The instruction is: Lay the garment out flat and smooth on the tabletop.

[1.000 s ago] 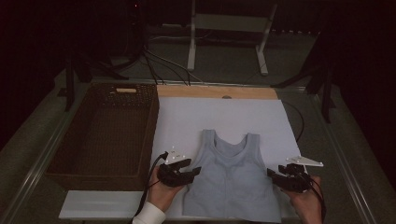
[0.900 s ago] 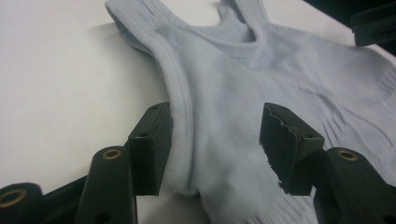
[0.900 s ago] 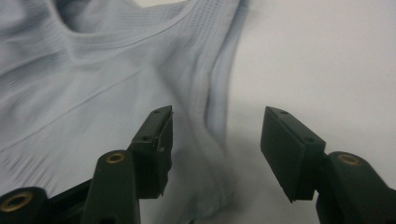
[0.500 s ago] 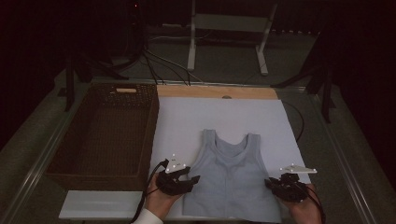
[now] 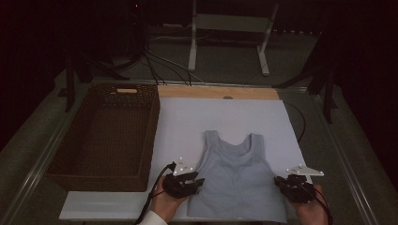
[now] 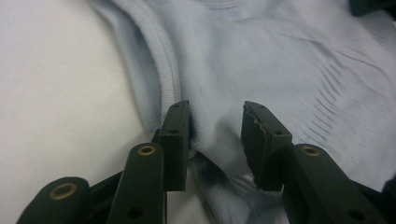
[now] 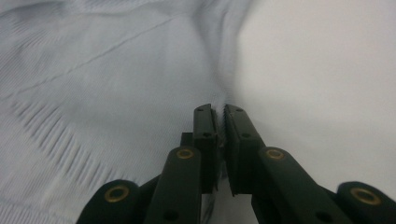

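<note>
A pale blue tank top (image 5: 237, 178) lies flat on the white sheet (image 5: 225, 117), neck away from me. My left gripper (image 5: 196, 181) is at its left side hem. In the left gripper view the jaws (image 6: 215, 126) stand apart with a fold of the tank top (image 6: 280, 60) bunched between them; they have just been closing. My right gripper (image 5: 279, 181) is at the right side hem. In the right gripper view its jaws (image 7: 219, 116) are pressed together on the edge of the tank top (image 7: 93, 70), having just closed.
A dark wicker basket (image 5: 151, 131) stands to the left of the sheet. A wooden board (image 5: 216, 92) lies along the sheet's far edge. Cables and a white stand (image 5: 192, 42) are beyond the table. White sheet lies bare above the shirt.
The right jaws have closed onto the shirt's right edge. The left jaws have narrowed around the left hem. Both hands have stayed at the shirt's sides, edging slightly nearer to me.
</note>
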Demonstrator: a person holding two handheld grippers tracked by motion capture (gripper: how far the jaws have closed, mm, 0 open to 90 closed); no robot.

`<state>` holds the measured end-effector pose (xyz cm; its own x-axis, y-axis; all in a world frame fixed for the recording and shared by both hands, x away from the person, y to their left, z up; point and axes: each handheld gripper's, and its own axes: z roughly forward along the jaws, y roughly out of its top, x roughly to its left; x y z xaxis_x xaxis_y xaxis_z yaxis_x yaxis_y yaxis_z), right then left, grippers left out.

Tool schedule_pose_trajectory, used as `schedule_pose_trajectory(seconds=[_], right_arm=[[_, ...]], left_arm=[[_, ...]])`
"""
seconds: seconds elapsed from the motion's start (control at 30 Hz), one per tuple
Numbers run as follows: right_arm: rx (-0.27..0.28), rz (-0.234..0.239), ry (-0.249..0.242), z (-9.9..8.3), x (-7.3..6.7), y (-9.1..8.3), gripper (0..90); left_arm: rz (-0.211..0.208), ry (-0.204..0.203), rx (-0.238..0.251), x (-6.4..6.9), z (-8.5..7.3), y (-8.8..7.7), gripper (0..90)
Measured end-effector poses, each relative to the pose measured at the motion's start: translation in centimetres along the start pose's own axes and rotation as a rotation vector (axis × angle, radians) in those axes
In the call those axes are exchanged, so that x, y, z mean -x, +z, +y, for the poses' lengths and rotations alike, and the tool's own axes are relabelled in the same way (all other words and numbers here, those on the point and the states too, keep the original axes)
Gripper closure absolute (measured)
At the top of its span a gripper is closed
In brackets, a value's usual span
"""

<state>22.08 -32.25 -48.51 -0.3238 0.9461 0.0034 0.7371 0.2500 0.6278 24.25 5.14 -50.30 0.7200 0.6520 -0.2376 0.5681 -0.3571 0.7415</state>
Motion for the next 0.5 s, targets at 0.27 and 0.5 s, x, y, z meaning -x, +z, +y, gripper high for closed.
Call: schedule_pose_trajectory(seconds=[0.27,0.5], right_arm=[[0.078,0.025,-0.006,0.3,0.6,-0.2,63.4],[0.202,0.067,0.011,0.5,0.9,-0.6,38.6]], left_arm=[[-0.01,0.001,0.083,0.0,0.4,-1.1,54.4],[0.007,-0.007,0.148,-0.4,0.8,-2.0,48.0]])
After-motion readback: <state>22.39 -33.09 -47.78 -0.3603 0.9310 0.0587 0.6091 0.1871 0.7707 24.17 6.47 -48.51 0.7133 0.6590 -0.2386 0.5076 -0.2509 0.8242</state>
